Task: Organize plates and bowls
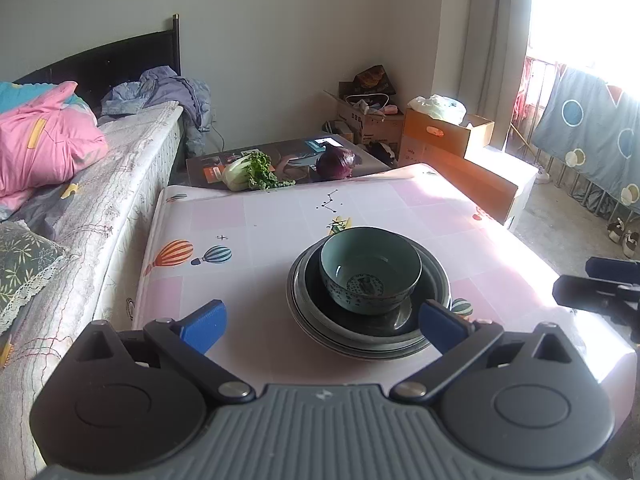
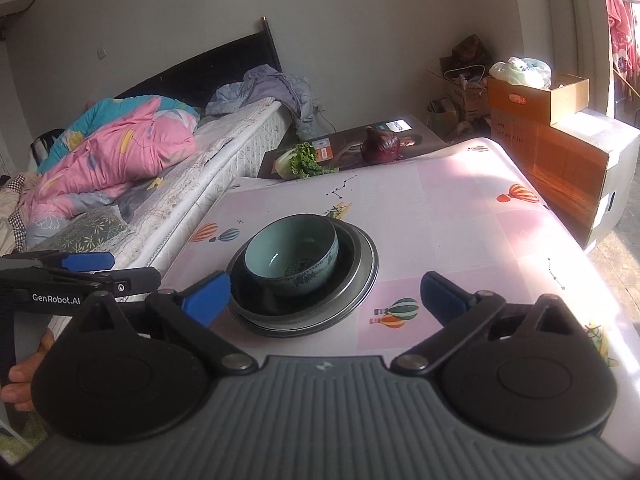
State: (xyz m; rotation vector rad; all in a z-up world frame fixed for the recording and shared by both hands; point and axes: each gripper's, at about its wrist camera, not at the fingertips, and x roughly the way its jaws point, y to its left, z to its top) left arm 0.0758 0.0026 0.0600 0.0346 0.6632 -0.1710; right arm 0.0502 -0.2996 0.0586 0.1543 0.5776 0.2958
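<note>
A teal bowl (image 1: 370, 270) (image 2: 292, 256) with a blue pattern sits upright in a stack of dark plates (image 1: 320, 332) (image 2: 360, 280) on the table (image 1: 260, 208) (image 2: 440, 208), which has a pink balloon-print cloth. My left gripper (image 1: 322, 326) is open, its blue pads (image 1: 204, 324) standing apart just short of the stack's near rim, holding nothing. My right gripper (image 2: 325, 297) is open too and empty, with the stack ahead and slightly left of centre. Each gripper shows at the edge of the other's view: the right gripper (image 1: 600, 284), the left gripper (image 2: 116, 270).
A bed (image 1: 100, 184) with a pink quilt (image 2: 120, 152) runs along the table's left side. Beyond the far edge, a leafy cabbage (image 1: 248, 172) and a purple cabbage (image 1: 336, 162) lie on a dark board. Cardboard boxes (image 2: 560, 148) stand at the right. A hand (image 2: 24, 376) holds the left gripper.
</note>
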